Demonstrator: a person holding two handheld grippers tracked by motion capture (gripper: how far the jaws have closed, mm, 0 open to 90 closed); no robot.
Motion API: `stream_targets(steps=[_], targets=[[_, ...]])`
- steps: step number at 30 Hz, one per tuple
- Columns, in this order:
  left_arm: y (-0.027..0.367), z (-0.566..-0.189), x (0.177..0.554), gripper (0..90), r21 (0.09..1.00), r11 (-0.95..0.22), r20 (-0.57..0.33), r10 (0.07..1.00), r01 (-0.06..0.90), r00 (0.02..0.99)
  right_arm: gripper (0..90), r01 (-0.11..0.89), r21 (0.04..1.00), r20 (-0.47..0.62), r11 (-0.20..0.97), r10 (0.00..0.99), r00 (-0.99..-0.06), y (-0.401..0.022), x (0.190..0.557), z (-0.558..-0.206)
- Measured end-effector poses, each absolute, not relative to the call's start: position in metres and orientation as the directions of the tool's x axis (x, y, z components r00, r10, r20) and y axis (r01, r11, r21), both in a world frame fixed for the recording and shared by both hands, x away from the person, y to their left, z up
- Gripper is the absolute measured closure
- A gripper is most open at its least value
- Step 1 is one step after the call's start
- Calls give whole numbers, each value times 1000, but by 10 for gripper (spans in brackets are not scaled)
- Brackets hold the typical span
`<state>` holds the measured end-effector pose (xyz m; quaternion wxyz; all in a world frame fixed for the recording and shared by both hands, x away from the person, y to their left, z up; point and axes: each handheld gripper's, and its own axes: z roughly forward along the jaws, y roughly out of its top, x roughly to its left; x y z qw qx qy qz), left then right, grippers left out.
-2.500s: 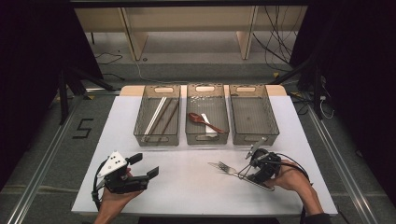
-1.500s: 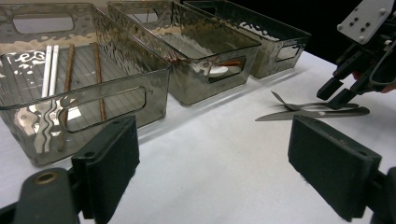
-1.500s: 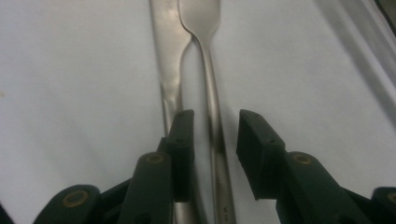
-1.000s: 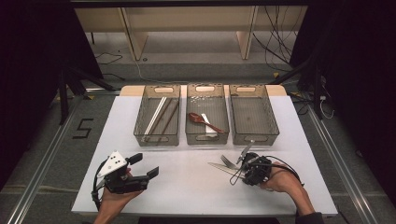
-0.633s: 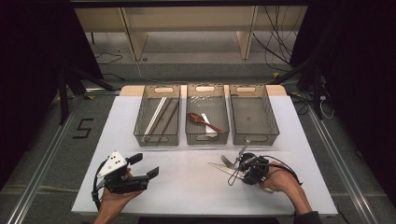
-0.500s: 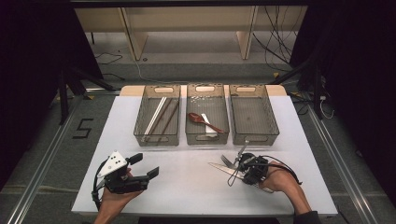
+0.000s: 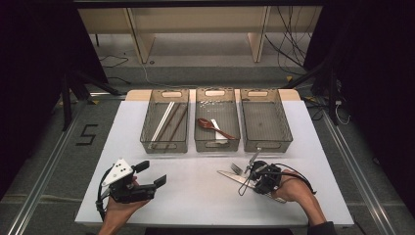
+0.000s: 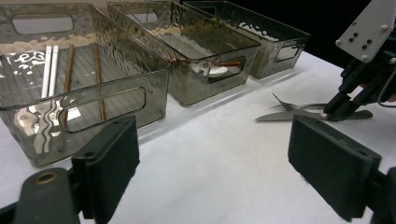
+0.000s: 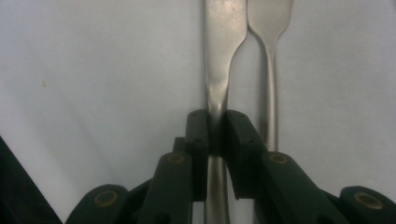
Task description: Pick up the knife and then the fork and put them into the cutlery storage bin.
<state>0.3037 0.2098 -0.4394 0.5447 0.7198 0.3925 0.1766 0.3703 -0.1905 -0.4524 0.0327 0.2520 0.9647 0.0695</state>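
A metal knife (image 7: 229, 175) and a metal fork (image 7: 237, 168) lie side by side on the white table (image 7: 195, 196), in front of the bins. My right gripper (image 7: 255, 179) has its jaws low over them. In the right gripper view its jaws have just been closing and the pads (image 9: 200, 135) pinch the knife (image 9: 218, 70) at the neck, with the fork (image 9: 270, 70) just outside to the right. My left gripper (image 7: 152, 174) rests at the table's front left, open, nothing between its jaws. The left gripper view shows the knife (image 8: 280, 115) and the right gripper (image 8: 337, 110) farther off.
Three smoky clear bins stand in a row across the table's middle. The left bin (image 7: 165, 143) holds white and brown chopsticks (image 7: 168, 120). The middle bin (image 7: 217, 143) holds a red-brown spoon (image 7: 211, 125). The right bin (image 7: 266, 143) stands just behind the right gripper.
The right hand has slid left onto the cutlery and its jaws have closed around the knife. The left hand has kept still.
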Motion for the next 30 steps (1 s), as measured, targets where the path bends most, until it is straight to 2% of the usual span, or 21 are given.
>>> stream_targets(steps=[14, 30], targets=[[210, -439, 304, 160, 923, -100, -171, 757, 371, 630, 804, 478, 210, -4, 853, 489, -872, -190, 369, -442], [210, -439, 304, 160, 924, -94, -175, 757, 370, 630, 804, 520, 288, 21, 804, 538, -843, -198, 372, -428]])
